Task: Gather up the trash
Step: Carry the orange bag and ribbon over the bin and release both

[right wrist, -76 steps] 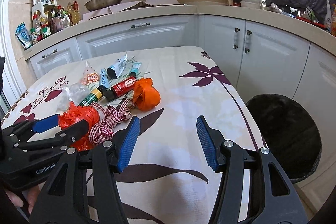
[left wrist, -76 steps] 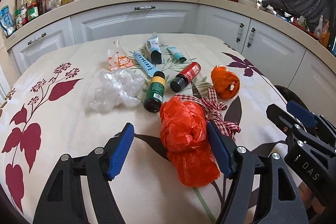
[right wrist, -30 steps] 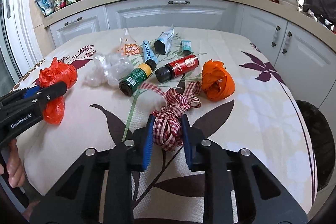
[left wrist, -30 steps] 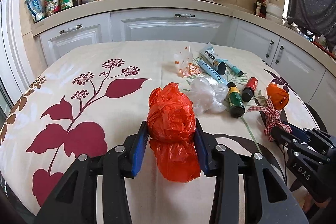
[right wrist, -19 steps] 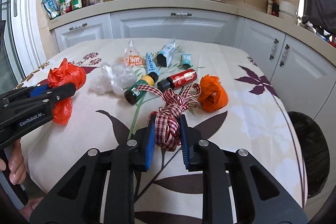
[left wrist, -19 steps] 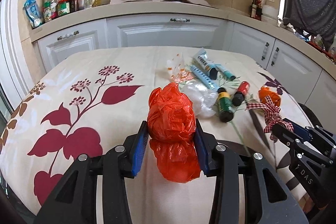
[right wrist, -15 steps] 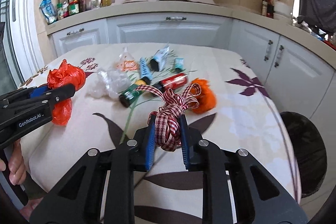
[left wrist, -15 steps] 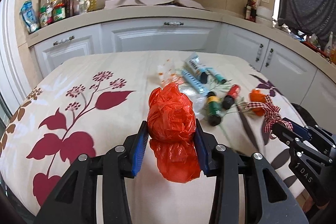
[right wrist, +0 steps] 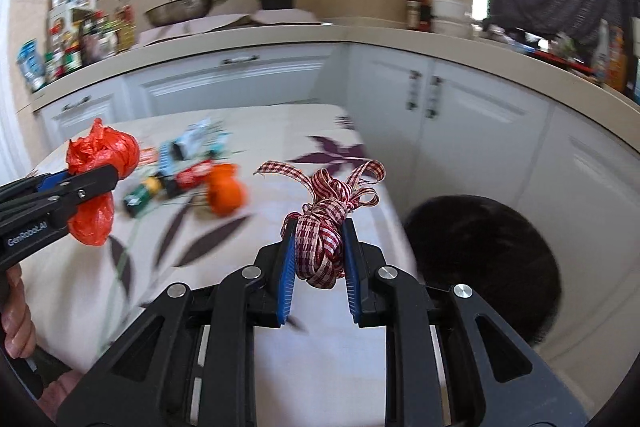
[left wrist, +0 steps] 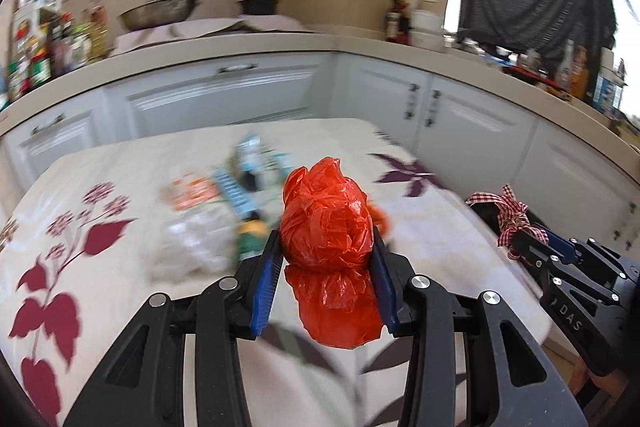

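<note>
My left gripper (left wrist: 326,281) is shut on a crumpled red plastic bag (left wrist: 326,227) and holds it above the table; it also shows in the right wrist view (right wrist: 100,155). My right gripper (right wrist: 320,267) is shut on a bundle of red checked ribbon (right wrist: 326,223), held near the table's right edge; the ribbon also shows in the left wrist view (left wrist: 510,213). A black-lined trash bin (right wrist: 480,259) stands on the floor to the right of the table, just beyond the ribbon.
On the flowered tablecloth (right wrist: 224,291) lie an orange wad (right wrist: 224,193), a green bottle (right wrist: 140,197), a red bottle (right wrist: 192,175), tubes (left wrist: 236,193), a snack wrapper (left wrist: 192,193) and clear plastic (left wrist: 192,247). White cabinets (right wrist: 460,115) curve behind and to the right.
Both grippers have swung to the right with their loads still held. The trash bin has come closer and larger in the right wrist view. The scene is motion-blurred.
</note>
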